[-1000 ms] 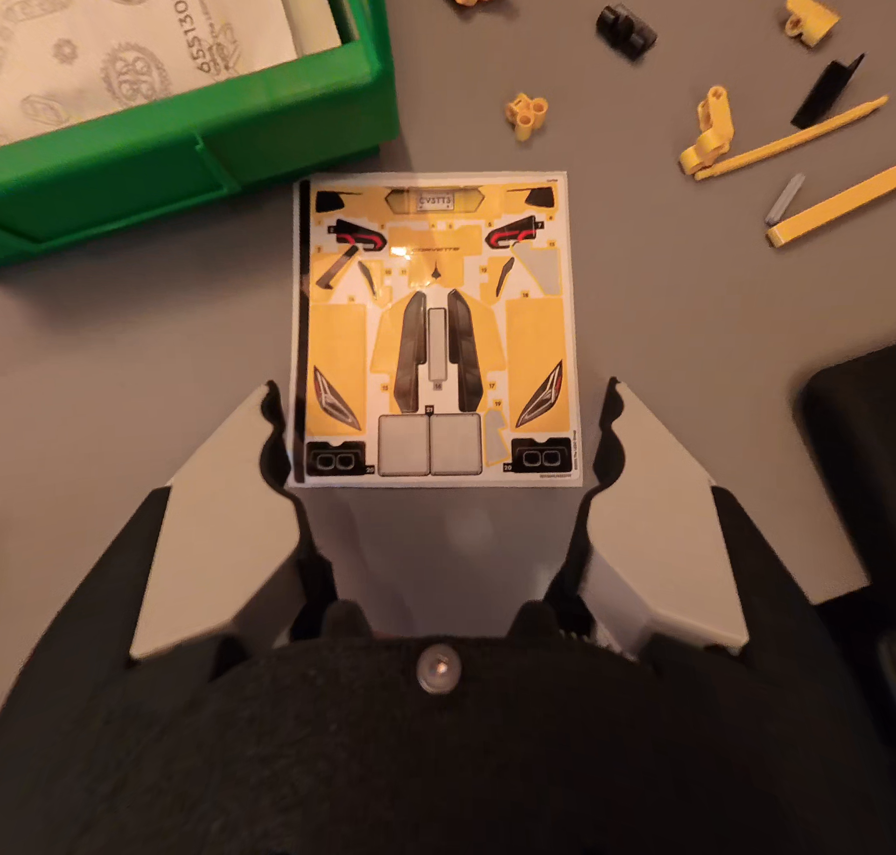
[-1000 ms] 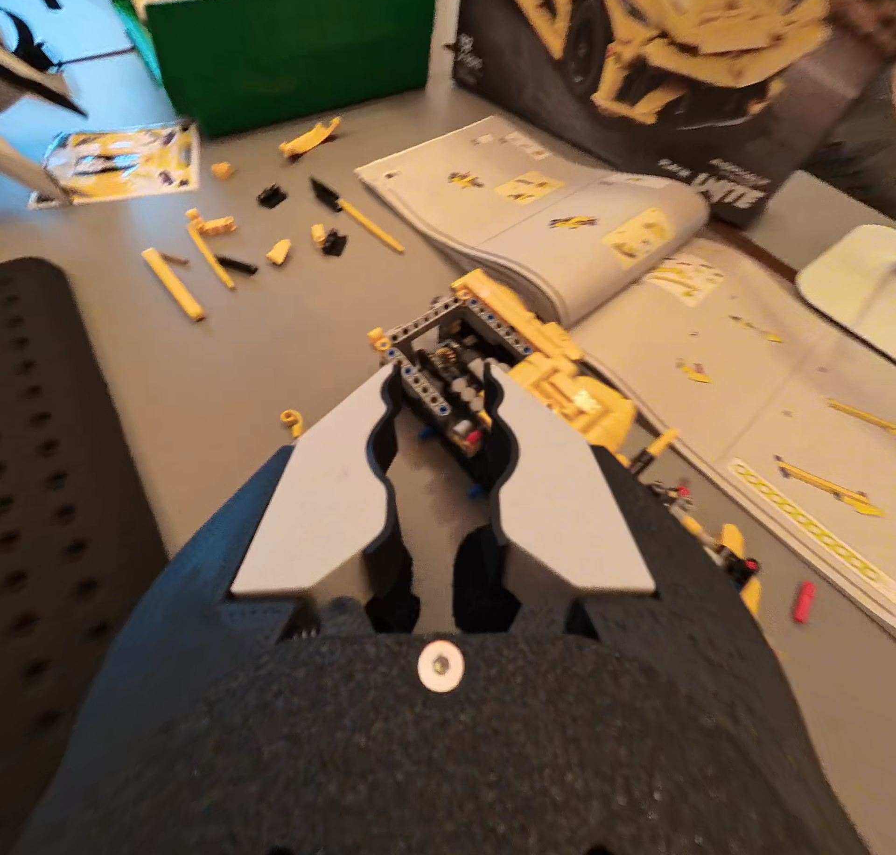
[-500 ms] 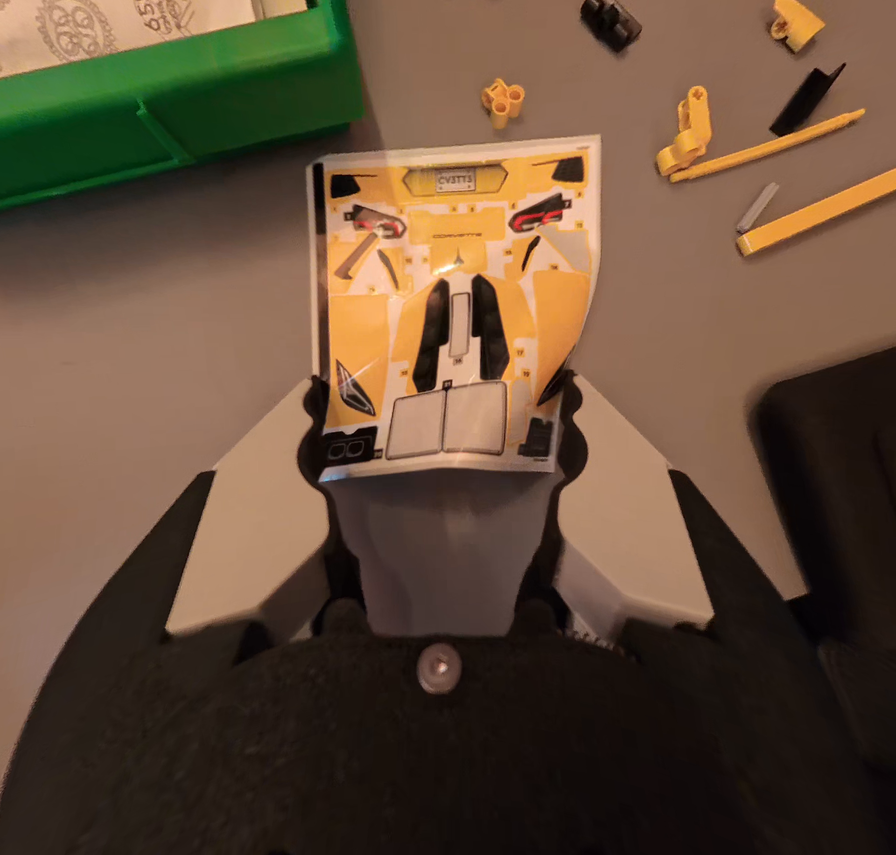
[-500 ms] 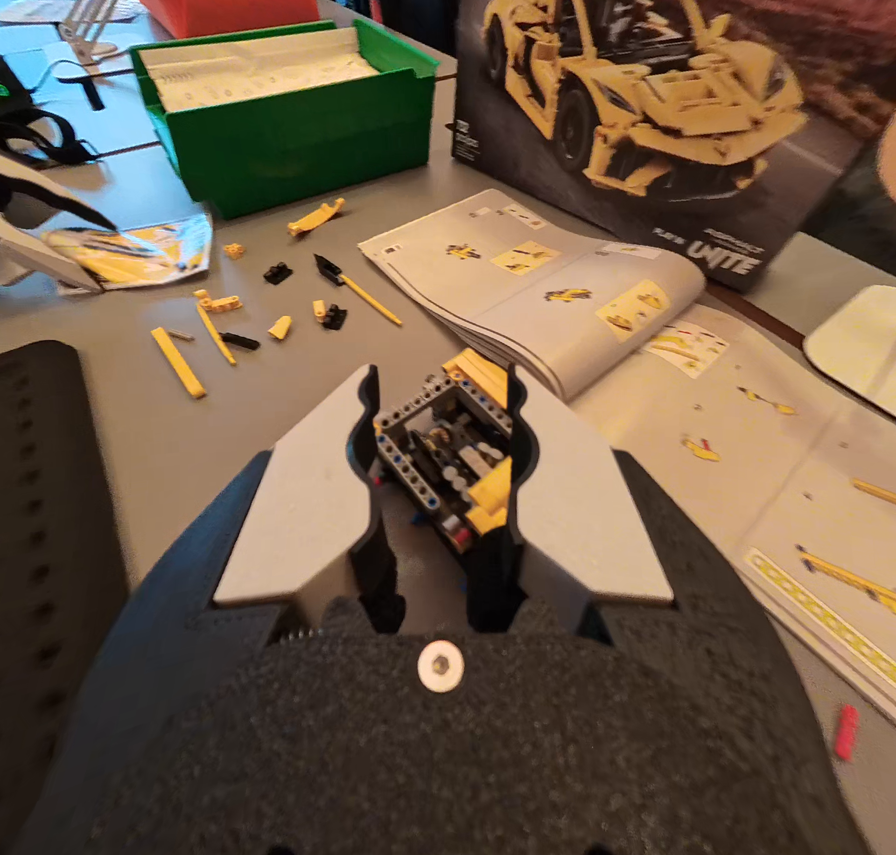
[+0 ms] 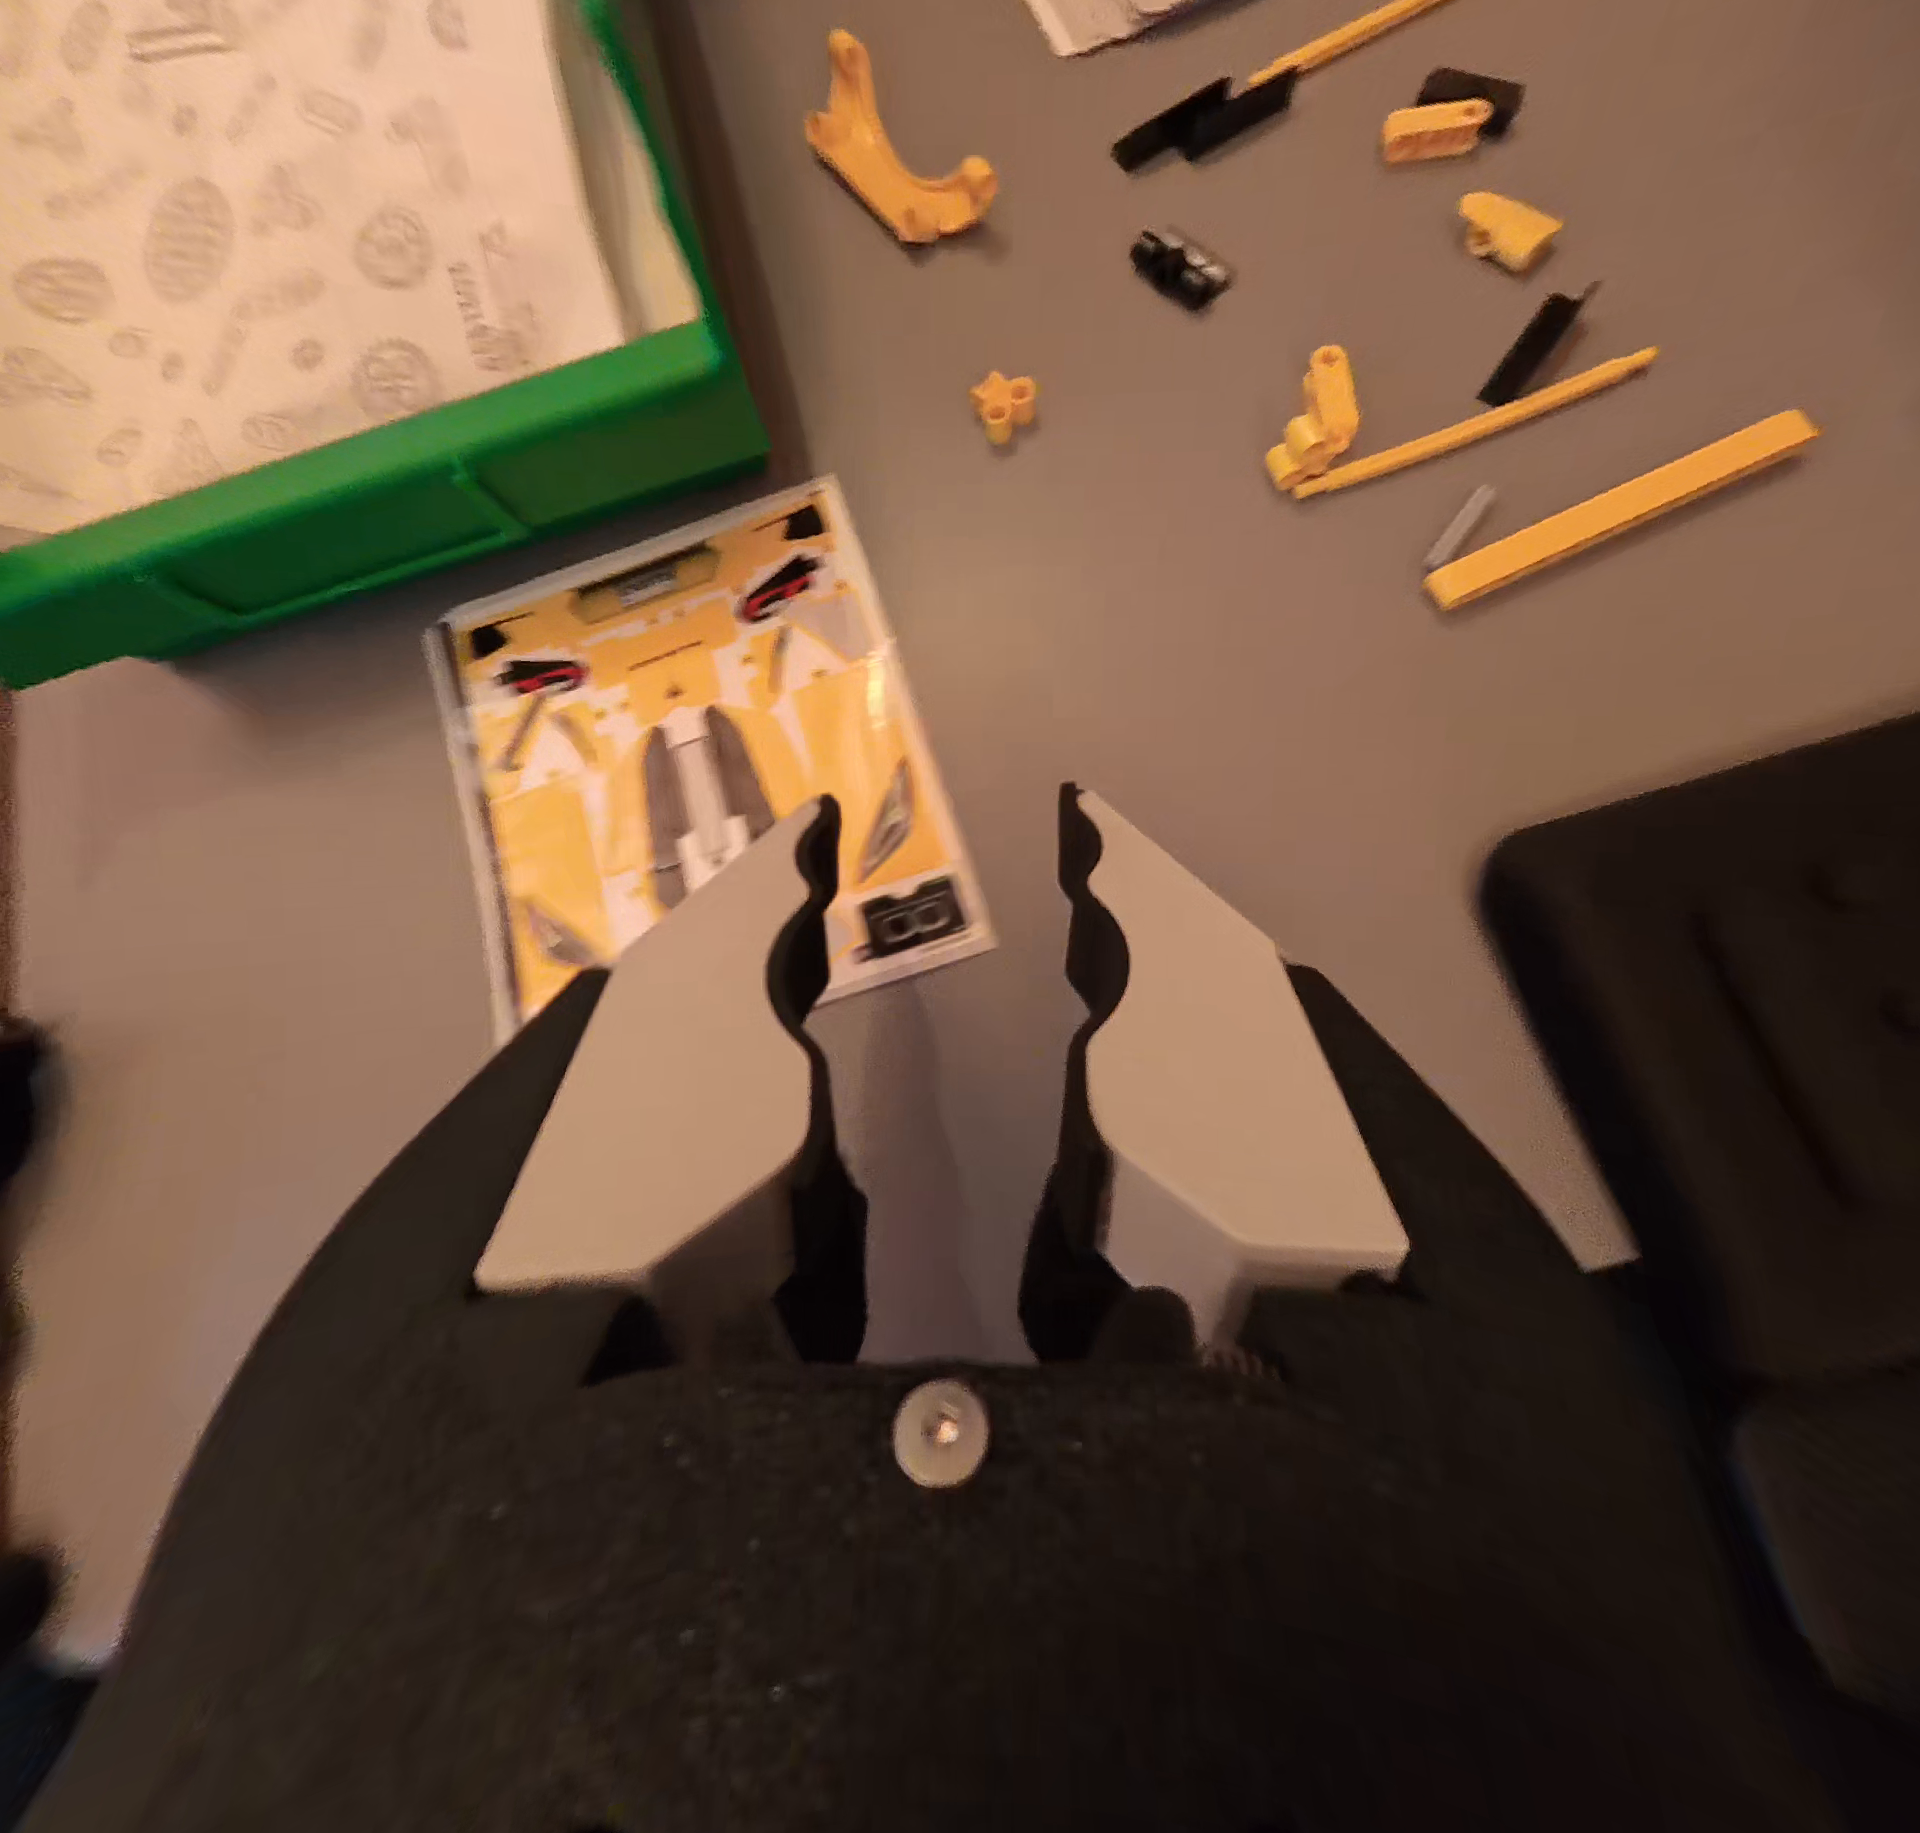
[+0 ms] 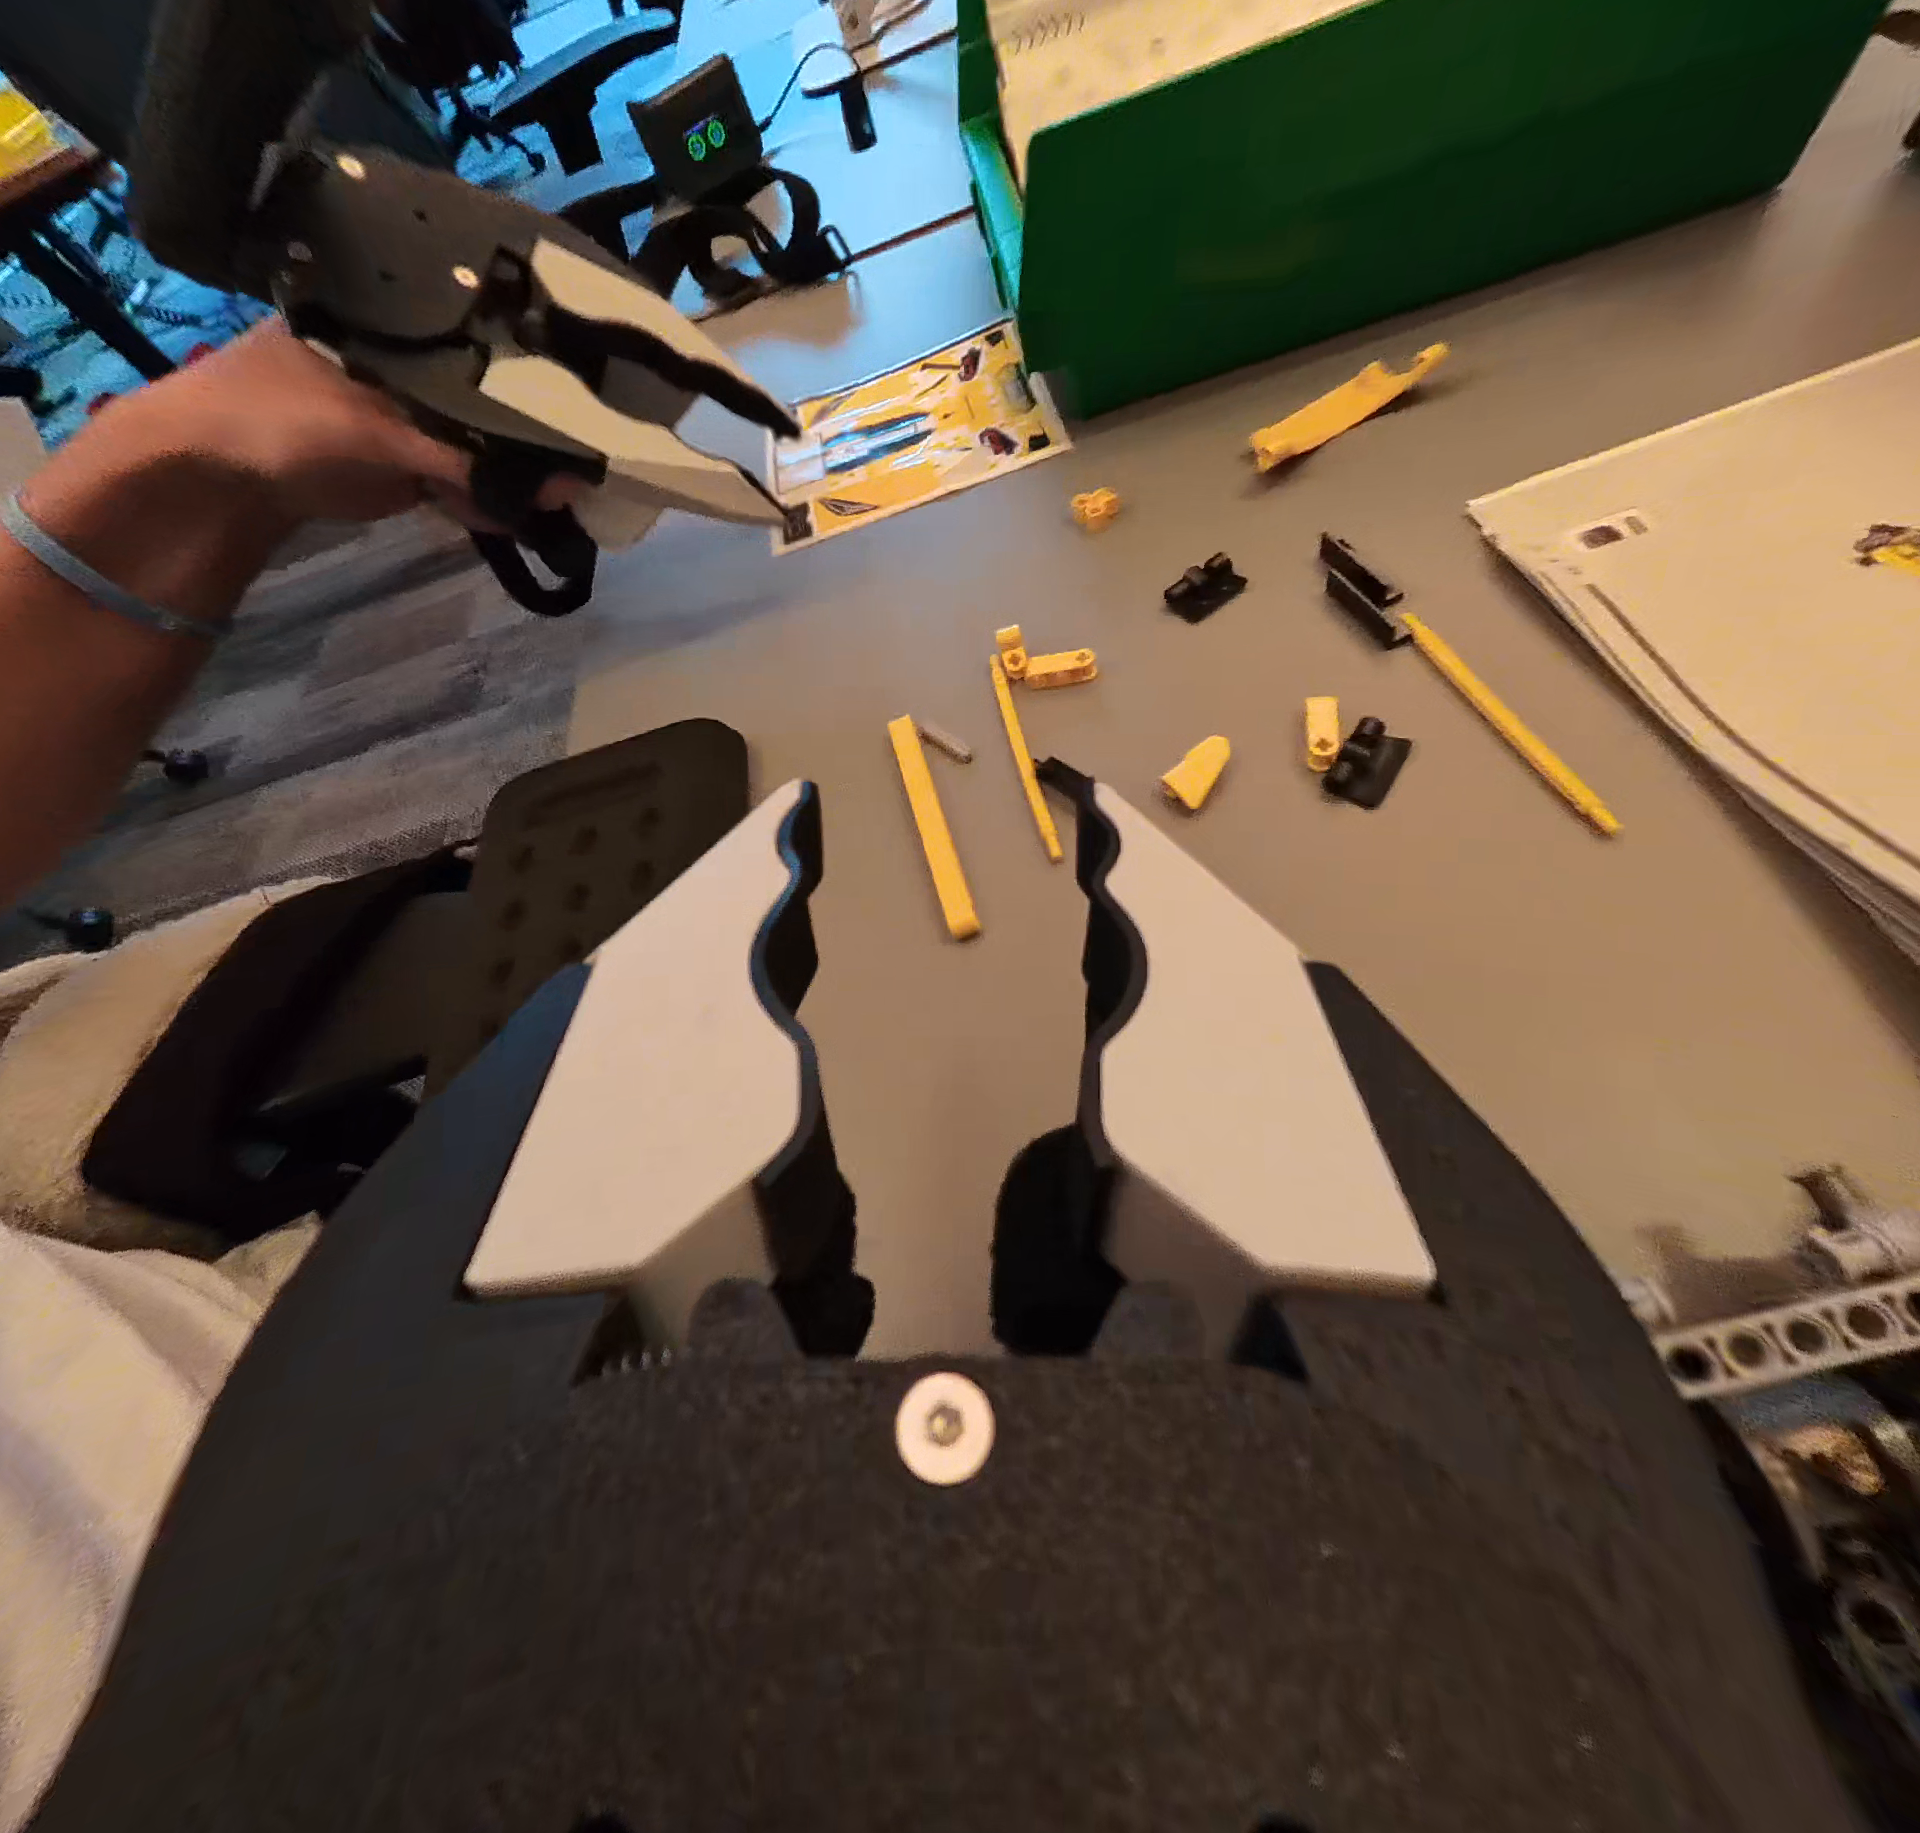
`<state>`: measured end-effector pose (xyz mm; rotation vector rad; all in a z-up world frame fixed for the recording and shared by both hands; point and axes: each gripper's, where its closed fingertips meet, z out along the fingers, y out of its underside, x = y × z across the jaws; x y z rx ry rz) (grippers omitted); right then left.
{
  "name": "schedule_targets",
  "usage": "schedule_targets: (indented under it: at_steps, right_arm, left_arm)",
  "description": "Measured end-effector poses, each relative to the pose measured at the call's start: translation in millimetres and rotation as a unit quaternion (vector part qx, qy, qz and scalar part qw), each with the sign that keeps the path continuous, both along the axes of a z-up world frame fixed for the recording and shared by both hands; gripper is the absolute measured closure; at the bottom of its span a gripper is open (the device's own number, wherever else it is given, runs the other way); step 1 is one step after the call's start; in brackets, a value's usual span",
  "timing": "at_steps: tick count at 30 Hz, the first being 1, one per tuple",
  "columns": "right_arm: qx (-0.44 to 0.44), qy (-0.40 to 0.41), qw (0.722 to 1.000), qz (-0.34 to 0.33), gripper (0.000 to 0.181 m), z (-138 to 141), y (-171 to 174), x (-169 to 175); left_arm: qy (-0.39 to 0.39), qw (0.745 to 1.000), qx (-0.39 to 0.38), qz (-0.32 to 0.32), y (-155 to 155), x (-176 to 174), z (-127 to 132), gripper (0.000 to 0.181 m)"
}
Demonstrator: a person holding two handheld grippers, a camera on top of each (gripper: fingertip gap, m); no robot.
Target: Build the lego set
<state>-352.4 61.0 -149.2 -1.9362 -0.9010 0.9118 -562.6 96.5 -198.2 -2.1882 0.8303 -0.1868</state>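
I am holding the left gripper (image 5: 943, 807) above the grey table (image 5: 1143, 640), its jaws spread with nothing between them; the sticker sheet (image 5: 665, 703) is lying flat beneath its left finger, just beside the green bin (image 5: 343, 526). My right gripper (image 6: 940, 796) is also hanging with jaws apart and empty, pointing toward a long yellow beam (image 6: 932, 825) and a thin yellow axle (image 6: 1023, 755) among the loose yellow and black pieces. The open instruction booklet (image 6: 1704, 620) is resting at the right. The partly built model (image 6: 1787, 1347) is sitting blurred at the lower right edge of the right wrist view; it appears to be resting on the table.
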Motion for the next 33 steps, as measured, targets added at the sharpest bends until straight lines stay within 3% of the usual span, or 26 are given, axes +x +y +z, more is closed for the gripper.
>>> schedule_targets:
  at_steps: [2, 4, 7, 14, 16, 17, 22, 25, 30, 33]
  right_arm:
    - [0.000, -0.002, 1.000, 0.003, 0.133, 0, -1, -3]
    - [-0.004, 0.003, 1.000, 0.003, 0.134, 0, -3, -1]
    - [-0.013, 0.003, 1.000, 0.000, 0.135, -5, -4, 5]
    - [0.005, -0.006, 1.000, -0.020, 0.137, -2, -3, 20]
    - [0.006, -0.008, 1.000, -0.021, 0.137, -1, -3, 24]
    - [0.007, -0.009, 1.000, -0.021, 0.137, -1, -3, 26]
    - [0.006, -0.008, 1.000, -0.017, 0.138, 0, -5, 31]
    - [0.003, -0.004, 1.000, -0.010, 0.139, 0, -7, 30]
    - [0.003, -0.006, 1.000, -0.001, 0.140, -1, -10, 27]
    - [0.005, -0.011, 1.000, 0.002, 0.140, -1, -12, 26]
  left_arm:
    - [0.015, 0.998, 0.032, 0.046, 7, -25, 9, 0.138]
    - [-0.005, 0.993, 0.051, 0.108, 18, -53, 13, 0.118]
    - [-0.049, 0.989, -0.031, 0.136, 25, -62, -13, 0.086]
    - [-0.086, 0.965, -0.082, 0.233, 47, -81, -31, 0.079]
    - [-0.049, 0.967, -0.083, 0.234, 46, -81, -35, 0.082]
    - [-0.040, 0.969, -0.082, 0.229, 45, -78, -35, 0.093]
    - [-0.036, 0.968, -0.081, 0.235, 34, -69, -34, 0.108]
    - [-0.036, 0.971, -0.089, 0.221, 23, -63, -31, 0.165]
    - [-0.043, 0.971, -0.086, 0.217, 11, -60, -29, 0.166]
    - [-0.061, 0.970, -0.085, 0.219, 7, -58, -23, 0.138]
